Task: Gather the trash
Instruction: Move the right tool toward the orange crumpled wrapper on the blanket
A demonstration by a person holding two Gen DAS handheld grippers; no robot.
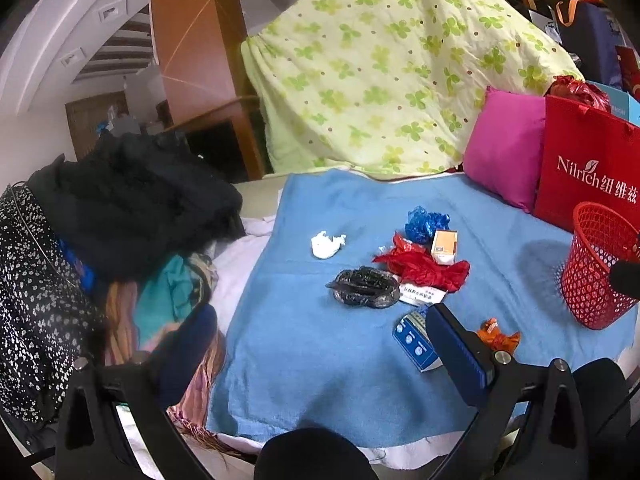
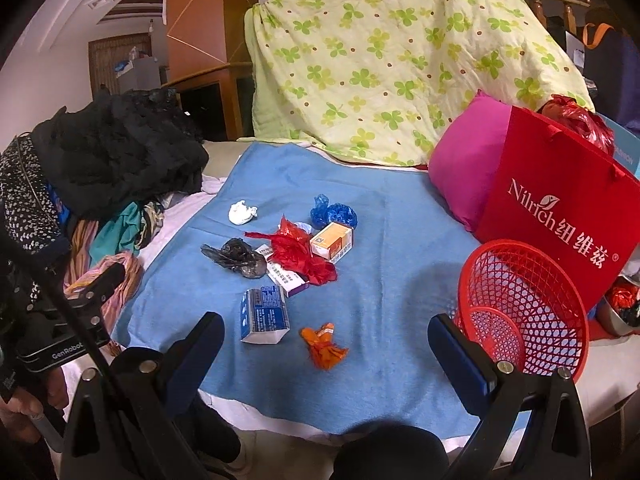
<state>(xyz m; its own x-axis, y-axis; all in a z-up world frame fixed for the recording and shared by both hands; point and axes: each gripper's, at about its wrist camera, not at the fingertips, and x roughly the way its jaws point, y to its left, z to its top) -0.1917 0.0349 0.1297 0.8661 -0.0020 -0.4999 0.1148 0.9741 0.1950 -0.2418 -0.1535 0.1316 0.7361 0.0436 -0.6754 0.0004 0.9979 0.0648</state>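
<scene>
Hovering both claws, left claw (image 1: 320, 344) and right claw (image 2: 326, 354), jaws apart and empty, over the blue towel (image 2: 392, 240). Trash sits clustered mid-towel: orange wrapper (image 2: 323, 347) nearest. Red basket (image 2: 520, 304) tipped toward me, likely for easy drop-in.

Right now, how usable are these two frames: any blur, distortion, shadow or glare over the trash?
Left wrist view: strong fisheye bending and dark corners; the crumpled white tissue stays sharp, the open left gripper's fingers are soft. Right wrist view: same curvature, even light, no glare; a faint shadow lies on the blue towel beside the red mesh plastic basket.
</scene>
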